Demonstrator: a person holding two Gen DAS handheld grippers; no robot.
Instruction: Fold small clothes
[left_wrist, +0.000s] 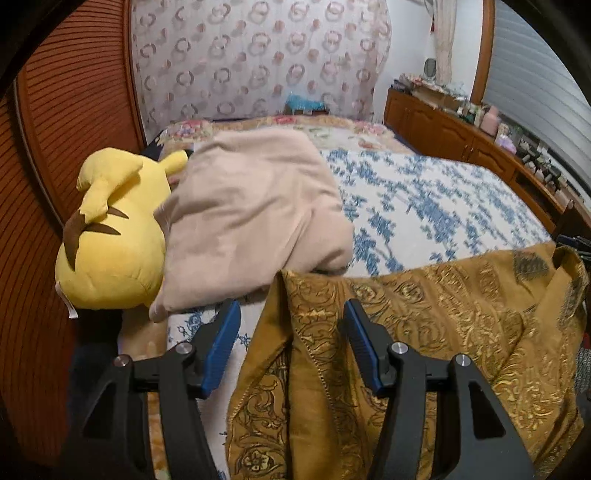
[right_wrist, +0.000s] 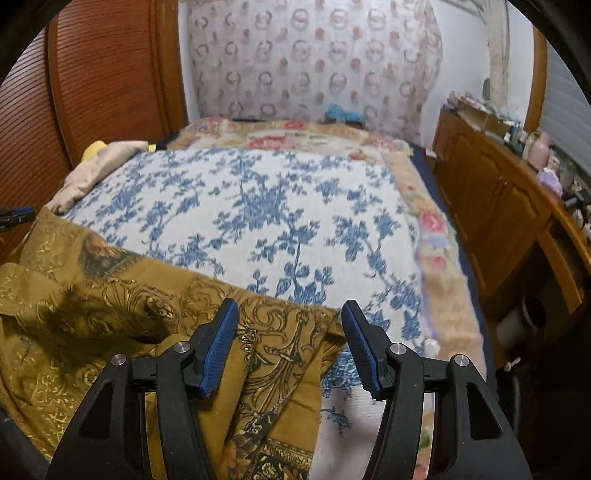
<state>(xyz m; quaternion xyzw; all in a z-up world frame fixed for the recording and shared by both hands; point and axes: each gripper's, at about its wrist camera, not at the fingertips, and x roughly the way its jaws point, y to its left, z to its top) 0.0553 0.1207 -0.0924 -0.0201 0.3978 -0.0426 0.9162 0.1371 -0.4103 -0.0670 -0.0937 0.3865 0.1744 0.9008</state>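
Yellow plush toy (left_wrist: 110, 236) & beige pillow (left_wrist: 251, 221) sit far left on the bed (right_wrist: 288, 221). Gold patterned garment (left_wrist: 424, 314) lies crumpled at the near edge. Left claw (left_wrist: 291, 314) apart, straddling a raised fold, not pinching; right claw (right_wrist: 288, 314) apart over the garment's right corner. Best approach, imo: grab both corners evenly, pull taut before folding.

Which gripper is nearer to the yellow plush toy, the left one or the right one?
Left. The left gripper is close beside the yellow plush toy; from the right gripper, the toy lies far across the bed.
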